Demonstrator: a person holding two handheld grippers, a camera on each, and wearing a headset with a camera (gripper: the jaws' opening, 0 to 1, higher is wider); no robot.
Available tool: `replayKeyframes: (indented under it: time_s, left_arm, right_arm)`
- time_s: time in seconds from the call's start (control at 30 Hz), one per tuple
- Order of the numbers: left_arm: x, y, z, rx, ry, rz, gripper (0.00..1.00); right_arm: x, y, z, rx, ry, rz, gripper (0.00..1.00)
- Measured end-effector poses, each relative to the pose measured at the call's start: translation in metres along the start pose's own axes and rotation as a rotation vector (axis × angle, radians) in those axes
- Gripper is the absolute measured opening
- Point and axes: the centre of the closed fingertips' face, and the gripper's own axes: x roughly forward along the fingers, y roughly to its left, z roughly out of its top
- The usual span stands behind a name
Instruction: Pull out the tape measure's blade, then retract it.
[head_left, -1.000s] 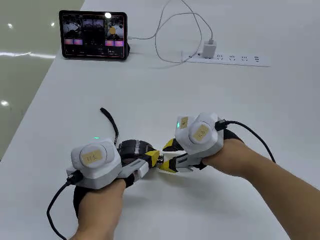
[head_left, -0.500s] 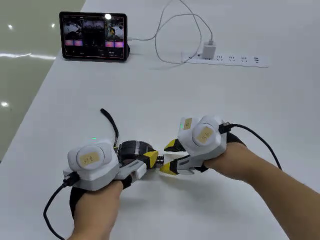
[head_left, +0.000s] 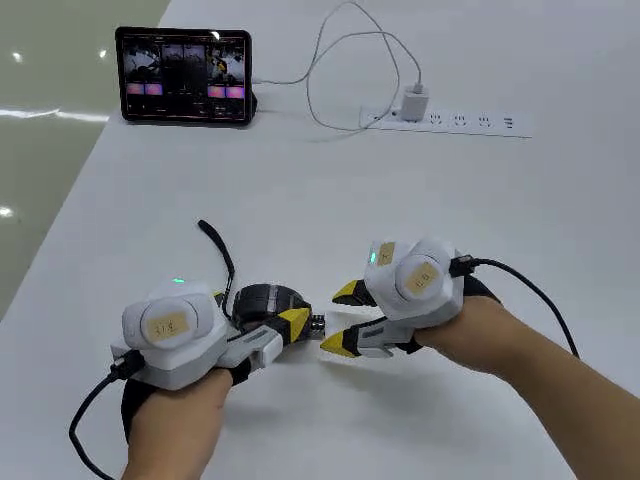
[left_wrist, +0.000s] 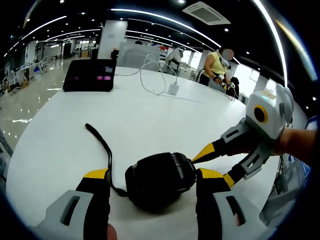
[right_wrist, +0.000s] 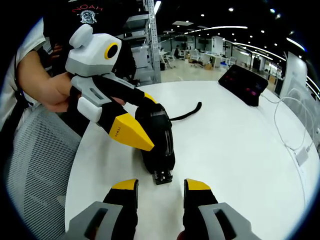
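Tape measure (head_left: 262, 300) sits toward the table's (head_left: 480, 220) near edge in the head view, left tongs (head_left: 280, 315) clamping its case. Left gripper view: jaws press both sides. Right gripper view: its blade hook (right_wrist: 162, 176) points straight at the open, empty right tongs (right_wrist: 161, 186).

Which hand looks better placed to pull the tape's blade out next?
Right. The right gripper has open jaws facing the blade tip of the tape measure; the left gripper straddles its case.
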Motion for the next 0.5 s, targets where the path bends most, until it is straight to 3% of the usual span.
replayKeyframes:
  time_s: [0.33,0.5]
  left_arm:
    - [-0.012,0.004,0.007,0.071,-0.006,-0.004,0.69]
    - [-0.014,0.005,0.008,0.075,-0.011,-0.010,0.71]
  right_arm:
    - [-0.014,0.001,0.002,0.014,-0.027,-0.055,0.41]
    - [-0.020,-0.001,0.004,0.037,-0.051,-0.078,0.44]
